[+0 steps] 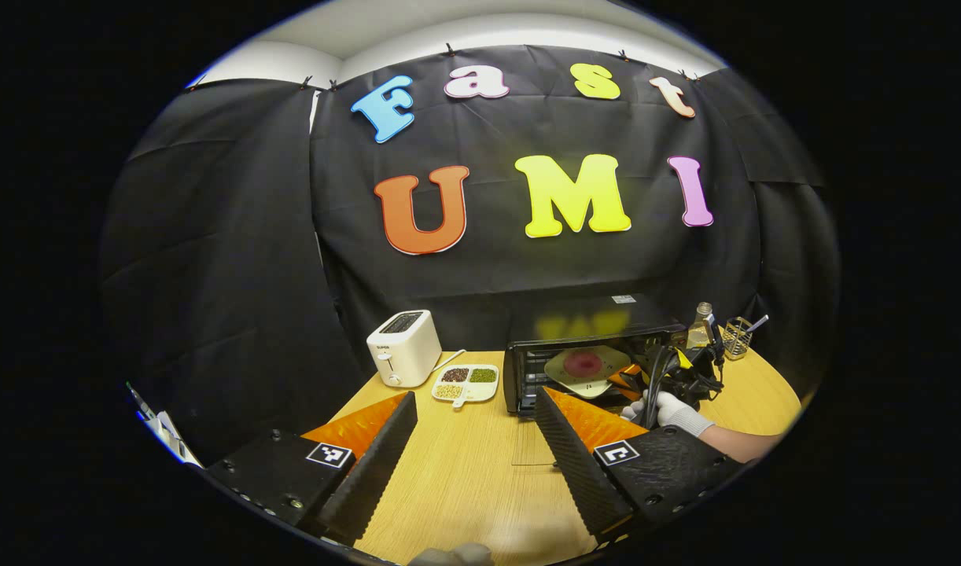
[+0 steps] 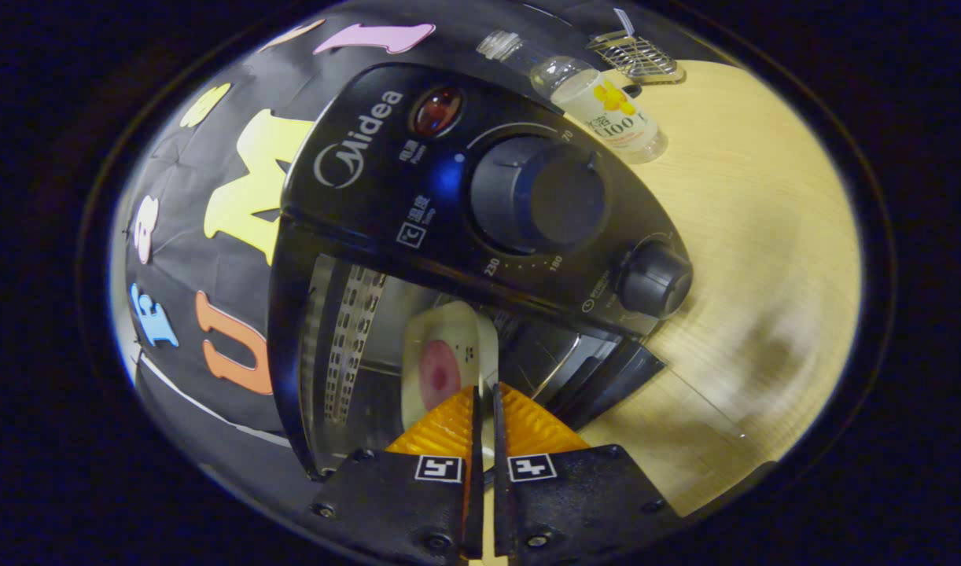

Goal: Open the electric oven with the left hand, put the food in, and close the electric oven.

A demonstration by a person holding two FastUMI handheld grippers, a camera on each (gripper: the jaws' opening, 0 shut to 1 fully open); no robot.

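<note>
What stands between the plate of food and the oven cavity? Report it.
Nothing visible does. The oven is open and the plate of food, pinched at its edge by the right tool, is already passing into the cavity. The left tool hangs open, well back.

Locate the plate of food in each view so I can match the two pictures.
Left gripper view: the plate sits right of centre, tilted in the oven's open mouth, held by the far hand-held gripper.
Right gripper view: the plate stands low and central, inside the oven cavity just beyond the fingertips.
Shared landmark: the bottle beside the oven.
</note>
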